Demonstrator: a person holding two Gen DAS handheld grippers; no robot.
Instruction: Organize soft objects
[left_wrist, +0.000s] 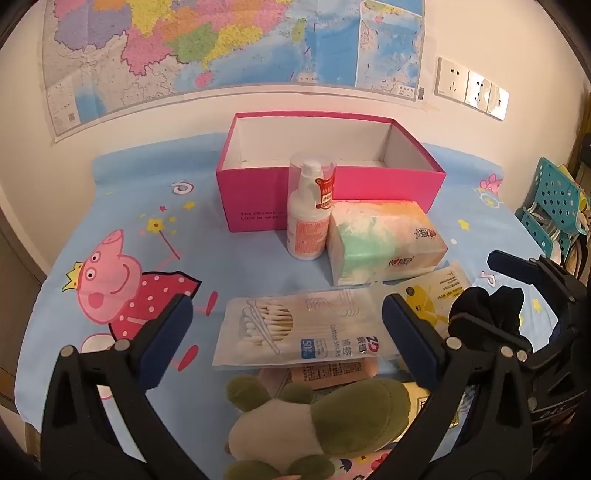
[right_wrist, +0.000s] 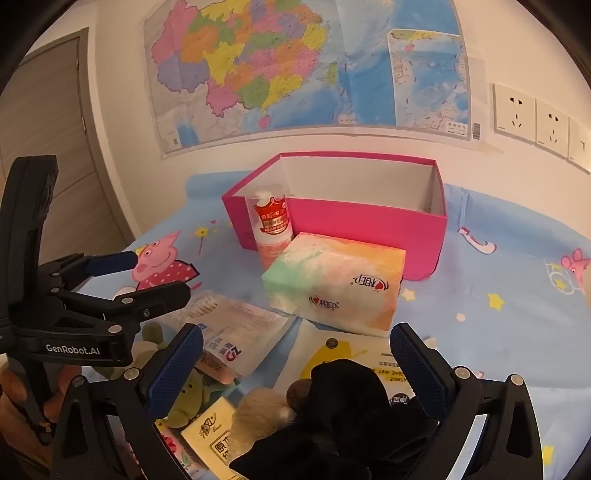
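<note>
A green and white plush toy lies on the cartoon bedsheet just below my left gripper, which is open with nothing between its fingers. A clear cotton swab packet lies beyond the toy. A black cloth bundle sits low between the fingers of my right gripper; this gripper is open and its pads stand clear of the cloth. Further back stand an empty pink box, a pastel tissue pack and a white bottle. From the right wrist, the left gripper shows at the left.
A yellow wet-wipes packet, a small yellow tissue pack and a beige pompom crowd the near sheet. A teal perforated basket stands off the right edge. The wall with a map is close behind the box.
</note>
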